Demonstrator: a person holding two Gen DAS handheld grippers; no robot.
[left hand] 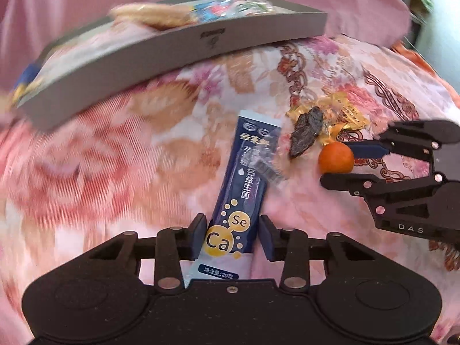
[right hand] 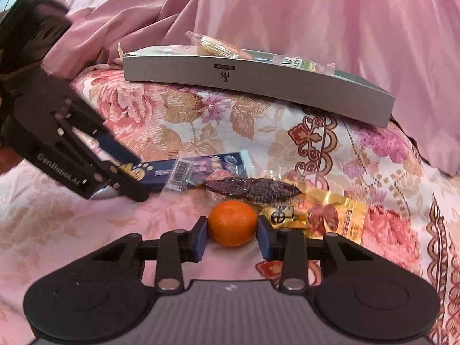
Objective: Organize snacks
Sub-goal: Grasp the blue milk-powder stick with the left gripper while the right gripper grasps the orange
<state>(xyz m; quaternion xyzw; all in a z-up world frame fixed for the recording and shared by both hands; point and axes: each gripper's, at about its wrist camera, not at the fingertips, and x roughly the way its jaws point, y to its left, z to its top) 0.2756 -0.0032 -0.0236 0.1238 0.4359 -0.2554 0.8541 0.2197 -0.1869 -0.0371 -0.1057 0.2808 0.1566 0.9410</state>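
Observation:
A dark blue stick sachet (left hand: pixel 244 184) marked "Ca Se" lies on the floral cloth, its near end between the pads of my left gripper (left hand: pixel 232 237), which straddles it with a small gap each side. It also shows in the right wrist view (right hand: pixel 184 169). A small orange (right hand: pixel 232 222) sits between the pads of my right gripper (right hand: pixel 232 237), which close in on it; it shows in the left wrist view (left hand: pixel 335 158) too. A dark dried-fruit piece (right hand: pixel 253 188) and a gold wrapper (right hand: pixel 330 215) lie beside the orange.
A shallow grey box lid (right hand: pixel 258 82) at the back holds a biscuit pack (right hand: pixel 218 46) and other wrapped snacks. Pink fabric (right hand: pixel 287 8) rises behind it. A small clear wrapper (left hand: pixel 267 166) lies across the sachet. The surface is a soft, uneven floral bedspread (right hand: pixel 172 120).

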